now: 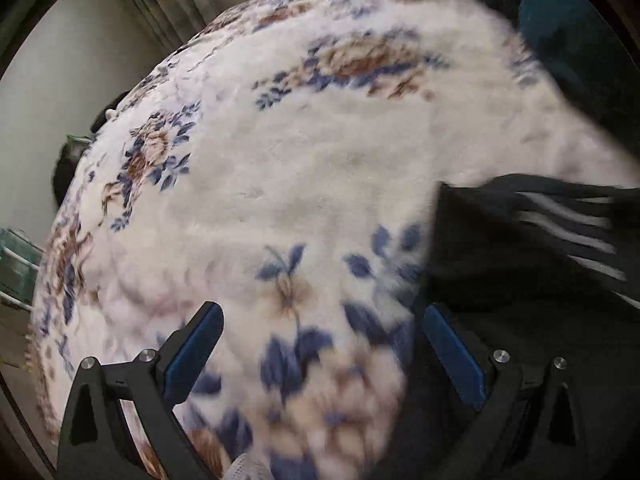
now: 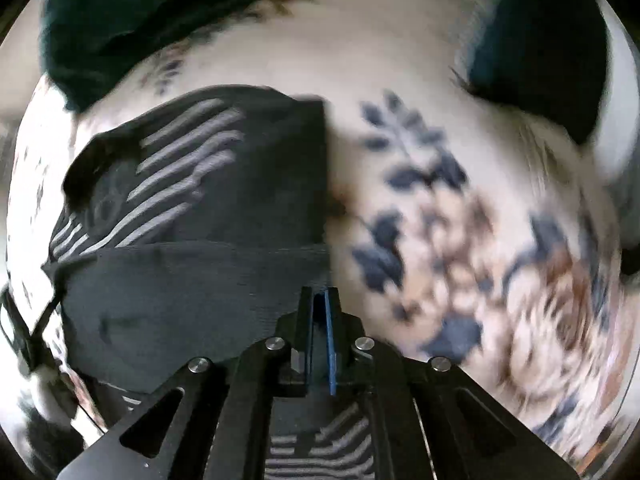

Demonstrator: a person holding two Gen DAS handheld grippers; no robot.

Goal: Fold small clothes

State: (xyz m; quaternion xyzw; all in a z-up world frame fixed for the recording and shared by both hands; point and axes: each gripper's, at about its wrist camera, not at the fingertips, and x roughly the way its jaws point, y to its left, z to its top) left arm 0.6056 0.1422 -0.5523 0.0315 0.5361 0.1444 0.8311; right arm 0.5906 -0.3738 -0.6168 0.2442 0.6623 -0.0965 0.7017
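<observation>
A small black garment with white stripes [image 2: 192, 208] lies on a white floral blanket [image 2: 460, 208]. In the left wrist view it shows at the right edge [image 1: 520, 248]. My right gripper [image 2: 320, 296] is shut on the garment's near edge, jaws pressed together with cloth between them. My left gripper [image 1: 320, 316] is open and empty above the blanket [image 1: 300, 152], its right finger [image 1: 452, 348] beside the garment's left edge. Both views are blurred by motion.
Dark teal cloth [image 2: 140, 12] lies at the far side of the blanket, with another dark piece [image 2: 540, 52] at the right. In the left wrist view a wall and curtain [image 1: 160, 4] stand beyond the blanket's edge.
</observation>
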